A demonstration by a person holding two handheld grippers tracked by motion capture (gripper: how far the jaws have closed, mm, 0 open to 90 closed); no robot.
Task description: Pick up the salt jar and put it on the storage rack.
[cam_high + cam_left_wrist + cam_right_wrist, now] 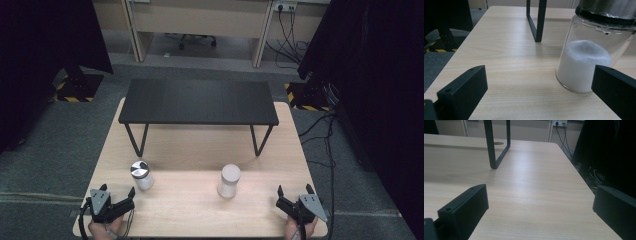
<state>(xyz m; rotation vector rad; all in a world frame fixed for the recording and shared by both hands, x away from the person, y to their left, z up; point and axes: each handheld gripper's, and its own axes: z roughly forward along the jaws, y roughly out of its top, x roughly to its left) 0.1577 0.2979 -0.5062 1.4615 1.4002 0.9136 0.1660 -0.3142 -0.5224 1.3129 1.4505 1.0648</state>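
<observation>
A clear glass jar [142,175] with a dark metal lid and white powder inside stands on the wooden table [190,145] at the front left. In the left gripper view the jar [589,57] rises just beyond the right jaw. My left gripper [118,190] rests open near the front left corner, a little short of the jar. A white lidded canister [229,180] stands right of centre. At the front right corner my right gripper [295,189] is open with nothing between its jaws, and bare wood lies ahead of it.
A low black shelf [198,101] on thin metal legs [537,20] spans the back half of the table; one leg [496,142] stands ahead of the right gripper. Cables [325,135] trail on the floor at the right, and dark curtains hang at both sides.
</observation>
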